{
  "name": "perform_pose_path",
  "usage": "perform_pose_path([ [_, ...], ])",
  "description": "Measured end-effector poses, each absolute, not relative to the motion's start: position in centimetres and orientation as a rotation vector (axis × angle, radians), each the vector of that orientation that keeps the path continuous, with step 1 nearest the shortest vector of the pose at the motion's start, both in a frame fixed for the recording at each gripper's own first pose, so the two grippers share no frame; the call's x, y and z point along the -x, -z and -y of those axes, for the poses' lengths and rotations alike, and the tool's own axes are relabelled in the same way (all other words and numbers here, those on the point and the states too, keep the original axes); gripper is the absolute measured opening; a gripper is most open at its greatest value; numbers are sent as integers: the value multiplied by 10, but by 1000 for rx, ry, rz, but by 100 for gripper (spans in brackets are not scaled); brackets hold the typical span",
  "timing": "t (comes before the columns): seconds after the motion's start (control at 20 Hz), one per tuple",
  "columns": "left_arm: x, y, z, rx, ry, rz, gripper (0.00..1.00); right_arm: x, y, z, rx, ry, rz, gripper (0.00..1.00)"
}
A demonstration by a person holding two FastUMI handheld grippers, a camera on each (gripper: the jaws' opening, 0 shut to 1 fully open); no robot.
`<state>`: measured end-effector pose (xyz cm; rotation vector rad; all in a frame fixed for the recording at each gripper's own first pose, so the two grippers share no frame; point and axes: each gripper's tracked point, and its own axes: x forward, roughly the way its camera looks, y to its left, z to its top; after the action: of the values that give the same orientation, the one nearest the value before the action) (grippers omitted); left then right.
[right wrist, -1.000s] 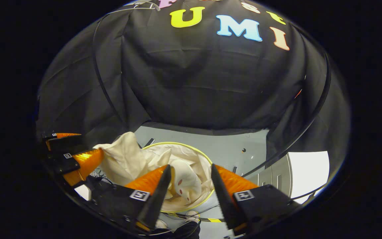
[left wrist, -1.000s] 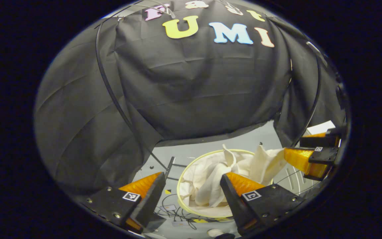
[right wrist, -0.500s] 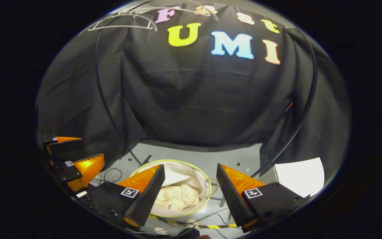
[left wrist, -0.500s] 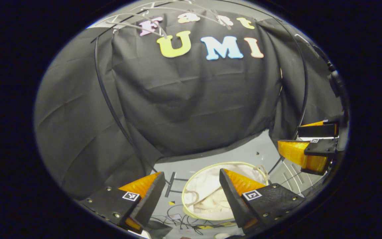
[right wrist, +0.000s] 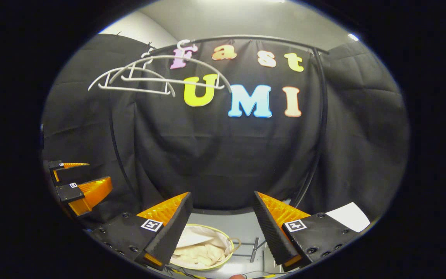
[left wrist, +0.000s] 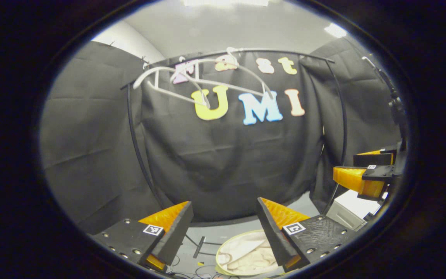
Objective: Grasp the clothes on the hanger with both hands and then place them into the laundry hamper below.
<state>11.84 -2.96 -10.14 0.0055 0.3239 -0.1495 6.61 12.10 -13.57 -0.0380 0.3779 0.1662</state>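
The cream clothes (left wrist: 252, 259) lie crumpled inside the round, pale-rimmed laundry hamper (left wrist: 218, 255) on the floor, low between my fingers. My left gripper (left wrist: 223, 201) is open and holds nothing, well above the hamper. In the right gripper view the clothes (right wrist: 201, 254) lie in the same hamper (right wrist: 211, 227), and my right gripper (right wrist: 222, 193) is open and bare too. Bare white hangers (left wrist: 203, 81) hang from the black rail (left wrist: 246, 50) up high. Each gripper sees the other off to the side: the right gripper (left wrist: 347, 166) and the left gripper (right wrist: 99, 172), both open.
Black cloth walls close the booth on three sides. The hangers (right wrist: 149, 77) sit at the upper left in the right gripper view. The rack's curved black posts (right wrist: 319, 128) run down to the grey floor. A white sheet (right wrist: 349, 215) lies at the lower right. Cables trail on the floor by the hamper.
The cloth that draped over the fingers one second ago has dropped into the hamper. Both grippers have lifted and tilted up, so the hamper sank low and the hangers came into sight.
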Motion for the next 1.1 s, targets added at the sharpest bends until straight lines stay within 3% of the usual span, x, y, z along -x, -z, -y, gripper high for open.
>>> perform_pose_path([
  [0.45, -102, -15, 19, 21, 111, -117, 96, -31, 44, -66, 22, -111, -183, 98],
  [1.1, -54, -67, 3, 15, 56, -36, 96, 10, 4, -45, 23, -120, -66, 97],
])
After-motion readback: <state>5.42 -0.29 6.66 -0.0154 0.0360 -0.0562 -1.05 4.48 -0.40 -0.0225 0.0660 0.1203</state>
